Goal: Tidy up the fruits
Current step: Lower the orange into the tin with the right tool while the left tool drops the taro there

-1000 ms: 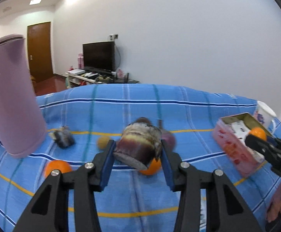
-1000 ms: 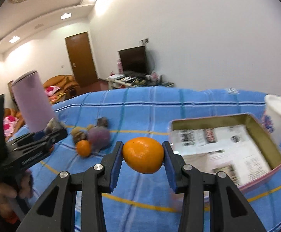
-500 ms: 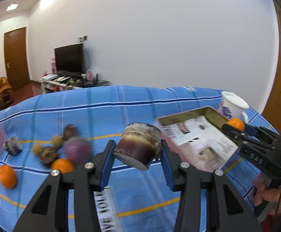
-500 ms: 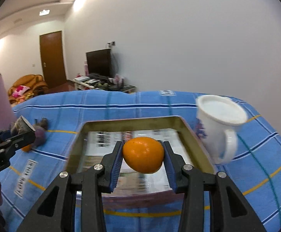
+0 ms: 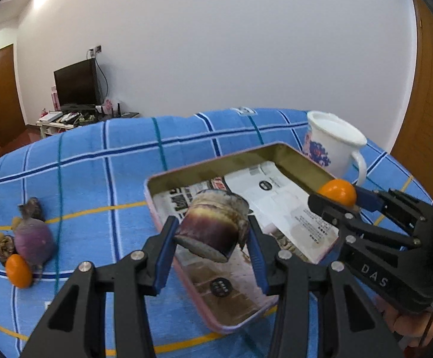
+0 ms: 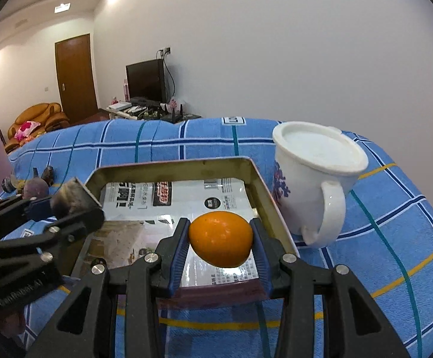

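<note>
Here the blue plaid cloth [image 5: 97, 161] carries a paper-lined tin tray [image 5: 204, 169]; above it the left gripper [image 5: 212, 238] clenches a purple-brown fruit chunk [image 5: 213, 228] (exact kind unclear), and the right gripper [image 6: 220, 238] clamps an orange [image 6: 220, 239].

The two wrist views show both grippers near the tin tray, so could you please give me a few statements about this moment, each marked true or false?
1. The right gripper is clamped on an orange. True.
2. The left gripper is open and holds nothing. False: it is shut on a dark purple-brown cut fruit piece.
3. The tin tray is lined with printed paper. True.
4. The white mug stands inside the tray. False: it stands on the blue cloth beside the tray.
5. No fruit is left on the cloth. False: an orange and other fruits lie to the tray's left.
</note>
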The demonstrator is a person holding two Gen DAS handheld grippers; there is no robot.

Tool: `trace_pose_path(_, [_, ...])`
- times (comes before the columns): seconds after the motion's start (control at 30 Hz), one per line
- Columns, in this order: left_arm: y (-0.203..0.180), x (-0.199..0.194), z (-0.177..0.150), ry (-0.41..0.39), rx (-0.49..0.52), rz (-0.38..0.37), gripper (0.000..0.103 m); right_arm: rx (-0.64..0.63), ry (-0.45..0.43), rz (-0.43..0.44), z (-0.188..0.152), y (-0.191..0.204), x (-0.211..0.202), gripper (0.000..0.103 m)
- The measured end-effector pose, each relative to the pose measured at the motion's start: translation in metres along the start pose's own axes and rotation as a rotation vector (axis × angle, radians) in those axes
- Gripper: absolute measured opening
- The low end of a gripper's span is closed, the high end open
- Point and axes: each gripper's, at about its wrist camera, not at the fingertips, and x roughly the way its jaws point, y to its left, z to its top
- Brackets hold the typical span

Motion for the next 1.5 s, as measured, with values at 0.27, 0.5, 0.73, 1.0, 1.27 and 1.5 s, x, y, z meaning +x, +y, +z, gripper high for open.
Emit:
trace_pose_path(0.27, [-0.008, 0.01, -0.001, 0.022, 0.023, 0.009, 0.047, 0.022, 0.028, 0.012, -0.001, -0.003, 0.005, 0.043])
trace_pose_path(0.5, [-0.012, 0.014, -0.001, 0.02, 0.047, 0.032, 0.047, 0.039, 0.045, 0.031, 0.0, -0.004, 0.01, 0.043])
trace_pose_path(0.73, [-0.013, 0.014, -0.001, 0.015, 0.042, 0.042, 0.05, 0.062, 0.038, 0.08, -0.001, -0.006, 0.008, 0.044])
trace_pose_path(1.0, [-0.005, -0.012, 0.003, -0.123, -0.012, 0.145, 0.103, 0.185, -0.067, 0.149, 0.002, -0.023, -0.011, 0.062])
trace_pose_path(1.27, [0.022, -0.024, 0.0, -0.149, -0.085, 0.228, 0.103, 0.207, -0.235, 0.071, 0.001, -0.021, -0.038, 0.071])
trace_pose_path(1.5, [0.041, -0.035, -0.016, -0.162, -0.04, 0.349, 0.103, 0.205, -0.32, -0.017, -0.003, -0.015, -0.051, 0.071])
